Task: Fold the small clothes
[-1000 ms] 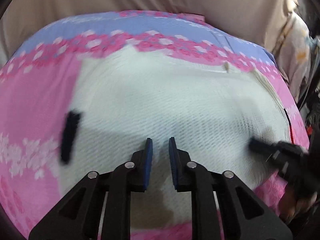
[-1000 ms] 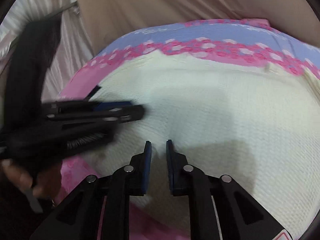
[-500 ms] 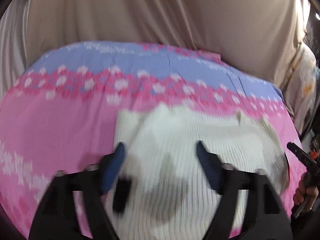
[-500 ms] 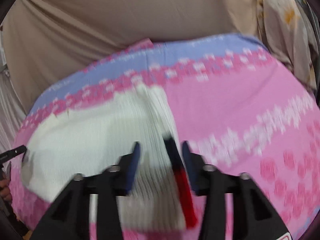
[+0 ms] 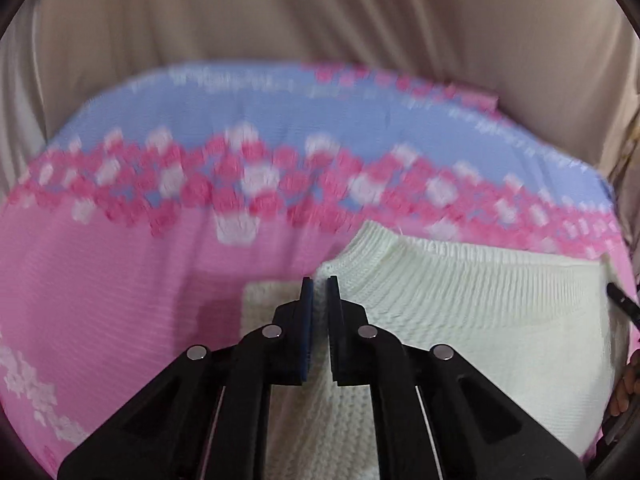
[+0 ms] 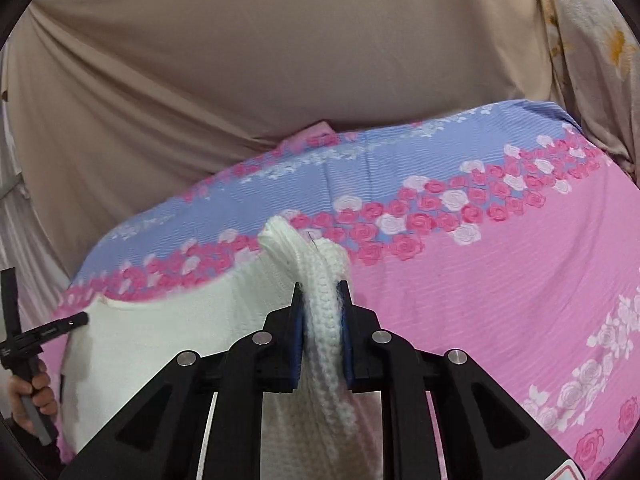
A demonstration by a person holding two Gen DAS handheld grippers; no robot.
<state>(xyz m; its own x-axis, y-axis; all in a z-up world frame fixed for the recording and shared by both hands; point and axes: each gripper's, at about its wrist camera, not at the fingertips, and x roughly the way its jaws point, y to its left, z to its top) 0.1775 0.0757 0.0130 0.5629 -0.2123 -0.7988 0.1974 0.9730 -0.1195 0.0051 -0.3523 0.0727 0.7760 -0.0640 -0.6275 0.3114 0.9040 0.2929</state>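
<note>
A white knit garment (image 5: 460,312) lies on the pink and blue floral bedsheet (image 5: 120,280). My left gripper (image 5: 319,286) is shut, pinching a thin bit of knit at the garment's left edge. In the right wrist view the garment (image 6: 160,344) spreads to the left, and a thick ribbed fold of it rises between the pads of my right gripper (image 6: 322,292), whose jaws are closing and pressing on it. The left gripper's tip (image 6: 76,319) shows at the garment's far left corner. The right gripper's tip (image 5: 622,304) shows at the garment's right edge.
A beige cloth (image 6: 240,80) hangs behind the bed as a backdrop. A floral fabric (image 6: 592,32) hangs at the upper right. A person's hand (image 6: 34,394) holds the left gripper's handle. Bare pink sheet (image 6: 500,300) stretches to the right of the garment.
Both grippers left the middle of the flat garment, opened, moved apart to its opposite edges and closed there. The right one now pinches a raised ribbed fold.
</note>
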